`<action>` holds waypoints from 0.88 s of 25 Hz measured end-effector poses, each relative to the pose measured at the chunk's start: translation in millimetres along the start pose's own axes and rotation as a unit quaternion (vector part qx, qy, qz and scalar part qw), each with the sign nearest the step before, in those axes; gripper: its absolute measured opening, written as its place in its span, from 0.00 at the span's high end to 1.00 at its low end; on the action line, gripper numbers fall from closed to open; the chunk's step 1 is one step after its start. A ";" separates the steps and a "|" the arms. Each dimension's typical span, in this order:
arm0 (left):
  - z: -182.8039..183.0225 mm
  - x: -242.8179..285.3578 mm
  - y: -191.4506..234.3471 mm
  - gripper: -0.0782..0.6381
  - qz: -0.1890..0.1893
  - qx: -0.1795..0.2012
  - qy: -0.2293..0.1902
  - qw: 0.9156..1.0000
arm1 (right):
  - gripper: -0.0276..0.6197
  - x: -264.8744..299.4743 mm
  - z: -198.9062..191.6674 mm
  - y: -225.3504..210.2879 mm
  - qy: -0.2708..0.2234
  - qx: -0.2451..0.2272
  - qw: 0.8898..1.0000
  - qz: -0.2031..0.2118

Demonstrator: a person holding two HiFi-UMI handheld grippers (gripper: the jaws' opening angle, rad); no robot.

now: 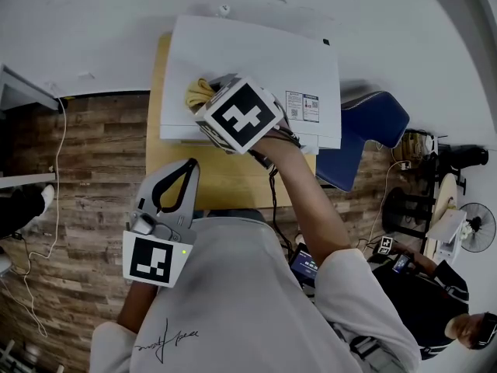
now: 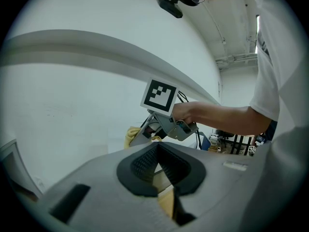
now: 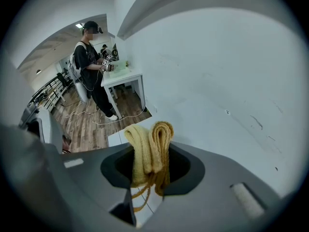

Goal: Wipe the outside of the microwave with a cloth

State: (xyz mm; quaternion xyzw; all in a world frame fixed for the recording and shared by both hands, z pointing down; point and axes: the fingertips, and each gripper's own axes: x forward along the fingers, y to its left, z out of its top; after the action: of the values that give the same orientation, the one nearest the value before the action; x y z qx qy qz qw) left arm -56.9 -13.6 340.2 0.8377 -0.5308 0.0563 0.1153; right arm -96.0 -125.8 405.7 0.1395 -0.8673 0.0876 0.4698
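A white microwave [image 1: 256, 61] stands on a wooden table [image 1: 225, 181]. My right gripper [image 1: 203, 103] is over the left part of its top, shut on a folded yellow cloth [image 1: 199, 92] that lies against the white surface. In the right gripper view the cloth [image 3: 149, 149] sticks up between the jaws of that gripper [image 3: 150, 166], close to the microwave's white surface [image 3: 217, 91]. My left gripper [image 1: 189, 165] hangs lower, over the table's front left, jaws shut and empty. In the left gripper view this gripper [image 2: 157, 166] faces the right gripper [image 2: 145, 134] and the cloth [image 2: 131, 135].
A blue chair [image 1: 365, 130] stands right of the table. A white cable [image 1: 54, 208] trails over the wooden floor at the left. One person [image 3: 91, 66] stands by a white table [image 3: 123, 76] in the background; another person [image 1: 435, 301] is at the lower right.
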 end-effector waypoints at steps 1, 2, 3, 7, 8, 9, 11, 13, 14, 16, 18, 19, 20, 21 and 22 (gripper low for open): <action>0.2 0.0 0.1 0.90 0.000 0.001 0.000 1.000 | 0.76 1.0 0.6 0.2 0.002 -0.004 1.000 -0.002; 0.5 0.0 0.2 0.90 0.000 0.001 0.000 1.000 | 0.76 1.8 0.8 -0.5 0.003 -0.009 1.000 -0.006; 0.9 0.0 0.2 0.90 0.000 0.001 0.000 1.000 | 0.76 2.7 1.9 -0.4 0.002 -0.014 1.000 -0.009; 2.4 -0.6 1.6 0.90 0.004 0.002 -0.001 1.000 | 0.76 6.9 10.3 11.2 -0.014 -0.012 1.000 0.009; 2.6 -1.4 2.1 0.90 0.005 0.001 -0.001 1.000 | 0.76 7.9 11.8 12.1 -0.019 -0.009 1.000 0.013; 3.0 -2.1 2.5 0.90 0.006 0.001 -0.001 1.000 | 0.76 9.1 14.2 13.9 -0.027 -0.005 0.999 0.023; 4.5 -2.8 2.4 0.90 0.005 0.001 -0.002 1.000 | 0.76 10.2 21.9 20.5 -0.055 0.002 0.997 0.057; 5.6 -3.2 0.8 0.90 0.004 0.000 -0.003 1.000 | 0.76 7.0 29.7 26.4 -0.094 0.005 0.992 0.086; 5.3 -3.6 0.1 0.90 0.004 -0.003 -0.002 1.000 | 0.76 3.7 32.7 27.8 -0.114 0.005 0.989 0.092; 3.1 -4.5 1.5 0.90 0.008 -0.015 -0.001 1.000 | 0.76 -5.1 36.8 27.6 -0.156 -0.001 0.984 0.090; 1.7 -4.9 5.4 0.90 0.015 -0.022 0.000 1.000 | 0.76 -17.2 38.9 22.5 -0.199 0.004 0.977 0.078; 2.2 -4.8 7.1 0.90 0.017 -0.022 -0.001 1.000 | 0.76 -25.0 39.0 18.3 -0.220 0.014 0.973 0.073; 3.4 -4.3 8.5 0.90 0.018 -0.022 -0.002 1.000 | 0.76 -33.7 38.1 13.7 -0.238 0.026 0.969 0.067; 5.1 -3.5 9.8 0.90 0.019 -0.021 -0.003 1.000 | 0.76 -42.3 36.6 9.0 -0.252 0.035 0.965 0.061; 6.8 -2.3 11.1 0.90 0.019 -0.019 -0.004 1.000 | 0.76 -50.2 34.5 4.7 -0.263 0.042 0.962 0.055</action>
State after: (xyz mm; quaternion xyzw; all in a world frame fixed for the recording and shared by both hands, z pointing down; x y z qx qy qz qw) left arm -68.1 -17.8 334.7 0.8253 -0.5481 0.0446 0.1284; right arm -98.7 -123.1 344.8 0.1294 -0.9622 0.1093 0.2134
